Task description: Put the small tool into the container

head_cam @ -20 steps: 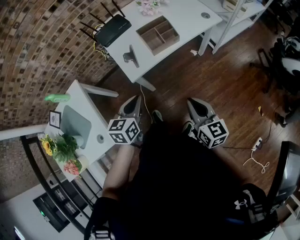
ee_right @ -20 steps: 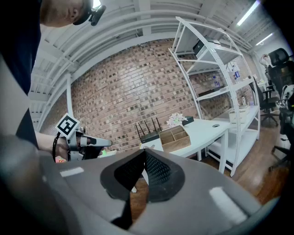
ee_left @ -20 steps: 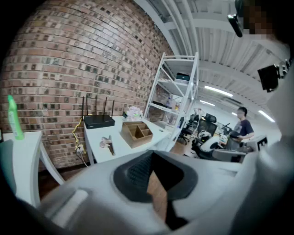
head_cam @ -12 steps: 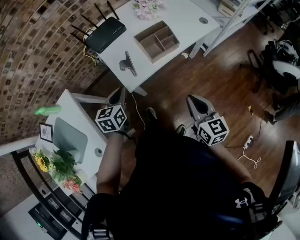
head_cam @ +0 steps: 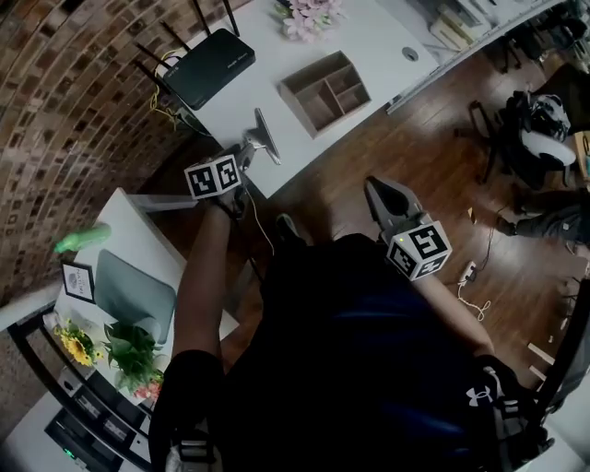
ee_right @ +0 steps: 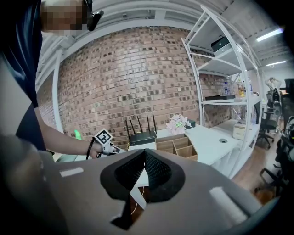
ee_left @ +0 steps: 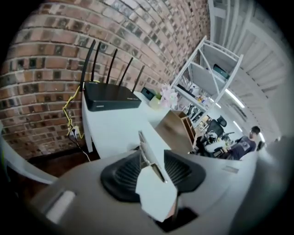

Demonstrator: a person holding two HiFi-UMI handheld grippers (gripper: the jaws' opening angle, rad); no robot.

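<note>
The small tool (head_cam: 263, 138), a grey metal piece with a thin blade, lies at the near edge of the white table (head_cam: 267, 88). My left gripper (head_cam: 241, 155) reaches up to it. In the left gripper view the jaws of the left gripper (ee_left: 151, 165) stand open, and the blade of the tool (ee_left: 143, 142) rises in the gap, with neither pad pressing on it. The container (head_cam: 327, 92), a wooden box with dividers, sits further back on the table to the right, also visible as the container (ee_left: 177, 128). My right gripper (head_cam: 376, 187) hangs over the wooden floor, shut and holding nothing.
A black router (head_cam: 210, 66) with antennas stands at the table's back left, with pink flowers (head_cam: 309, 17) behind the box. A small white side table (head_cam: 138, 221) at the left carries a grey tray and plants. White shelving and chairs are at the right.
My left gripper has moved forward from beside the side table to the table's near edge and now reaches the tool. The right gripper has stayed over the floor.
</note>
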